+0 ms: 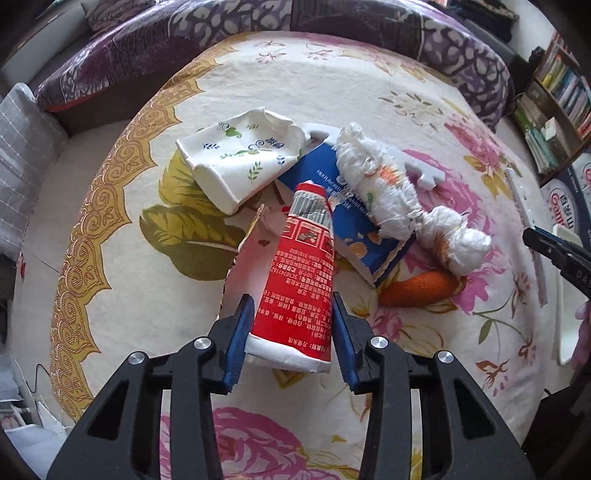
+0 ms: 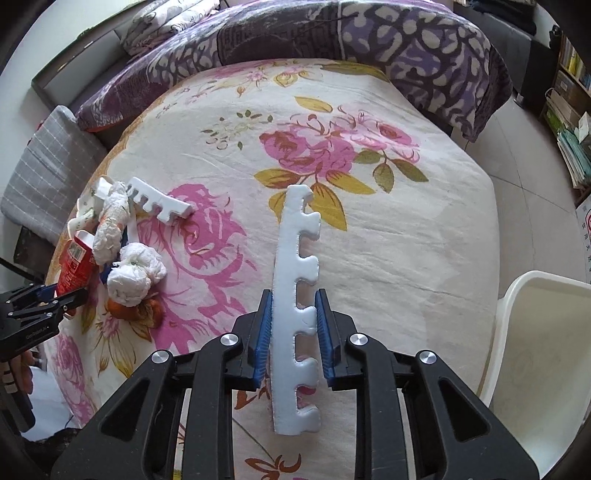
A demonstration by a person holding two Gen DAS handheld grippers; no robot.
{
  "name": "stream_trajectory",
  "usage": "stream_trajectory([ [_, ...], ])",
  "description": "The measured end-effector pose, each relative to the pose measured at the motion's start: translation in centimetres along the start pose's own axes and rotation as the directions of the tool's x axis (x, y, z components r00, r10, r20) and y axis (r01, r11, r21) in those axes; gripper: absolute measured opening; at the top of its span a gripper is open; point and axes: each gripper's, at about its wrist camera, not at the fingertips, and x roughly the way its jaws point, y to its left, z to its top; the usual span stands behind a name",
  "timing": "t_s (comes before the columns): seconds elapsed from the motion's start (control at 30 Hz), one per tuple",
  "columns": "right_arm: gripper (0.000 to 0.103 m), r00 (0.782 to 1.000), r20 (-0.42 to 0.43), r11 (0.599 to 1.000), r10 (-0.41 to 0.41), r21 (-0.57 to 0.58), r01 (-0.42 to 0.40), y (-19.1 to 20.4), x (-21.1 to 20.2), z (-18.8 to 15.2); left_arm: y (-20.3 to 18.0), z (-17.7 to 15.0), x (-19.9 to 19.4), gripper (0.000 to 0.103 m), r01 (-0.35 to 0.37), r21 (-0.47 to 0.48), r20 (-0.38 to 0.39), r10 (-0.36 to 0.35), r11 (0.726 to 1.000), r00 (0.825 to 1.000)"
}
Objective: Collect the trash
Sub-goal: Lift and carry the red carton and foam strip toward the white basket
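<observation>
In the left wrist view my left gripper is shut on the base of a red cup-shaped package. Behind it lie a crushed white paper cup, a blue carton, twisted white tissue and an orange peel. In the right wrist view my right gripper is shut on a long white foam strip with notches. A second foam strip lies by the trash pile at the left, where the left gripper shows too.
A floral cloth covers the round table. A white bin stands at the right edge of the table. A purple patterned cushion lies behind. Bookshelves stand at the far right.
</observation>
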Motion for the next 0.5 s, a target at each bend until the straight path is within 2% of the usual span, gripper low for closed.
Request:
stream_trajectory([
  [0.13, 0.022, 0.997, 0.077, 1.000, 0.006, -0.020, -0.004, 0.9, -2.1, 0.4, -0.8, 0.2, -2.1, 0.040, 0.057, -0.032, 0.056, -0.055, 0.998, 0.997],
  [0.37, 0.022, 0.978, 0.207, 0.999, 0.001, -0.035, 0.006, 2.0, -5.3, 0.9, -2.1, 0.5, -4.6, 0.040, 0.068, -0.077, 0.161, -0.055, 0.995, 0.985],
  [0.5, 0.022, 0.969, 0.246, 0.999, 0.009, -0.044, 0.002, 2.5, -6.5, 0.9, -2.8, 0.5, -5.4, 0.040, 0.069, -0.102, 0.205, -0.047, 0.992, 0.978],
])
